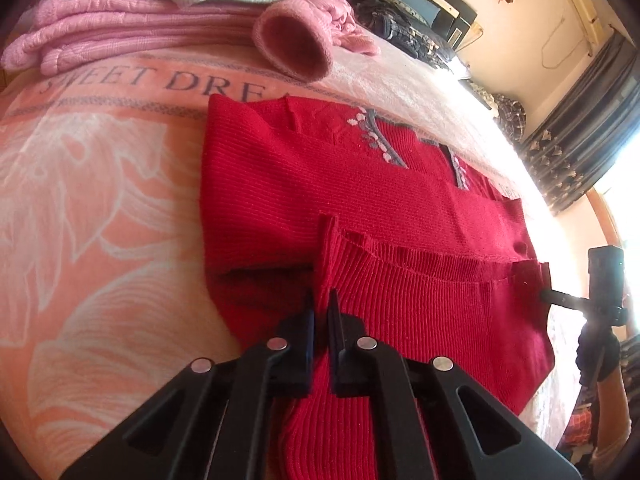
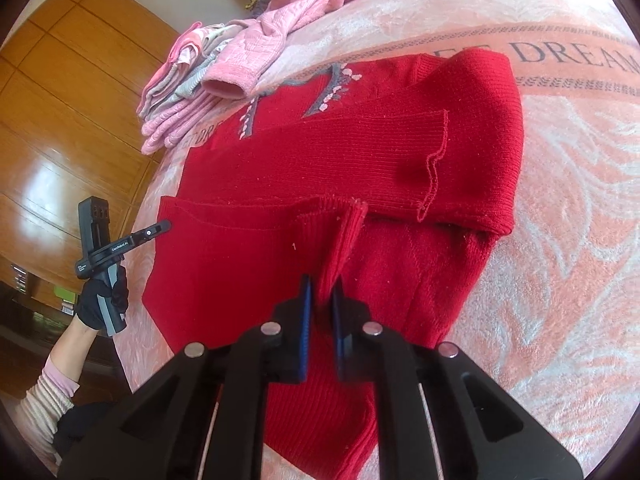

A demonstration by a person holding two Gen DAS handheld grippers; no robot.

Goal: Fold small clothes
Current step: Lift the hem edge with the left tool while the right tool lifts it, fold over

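I see a red sweater [image 1: 360,184] lying on a peach blanket [image 1: 100,200] printed with white leaf shapes and the words "SWEET DREAM", spread over a bed. In the left wrist view my left gripper [image 1: 321,300] pinches the ribbed hem of the sweater at 6 o'clock, its fingers closed onto the knit. In the right wrist view my right gripper [image 2: 322,290] likewise clamps a raised fold of the hem at 6 o'clock. The sweater has a sleeve laid across its body, and grey and pink embroidery near the neck. A stack of pink folded clothes [image 1: 120,28] sits at 11 o'clock in the left view. Patterned curtains [image 1: 580,152] hang at 3 o'clock. Wooden wardrobe panels [image 2: 72,100] fill 9 o'clock in the right view.
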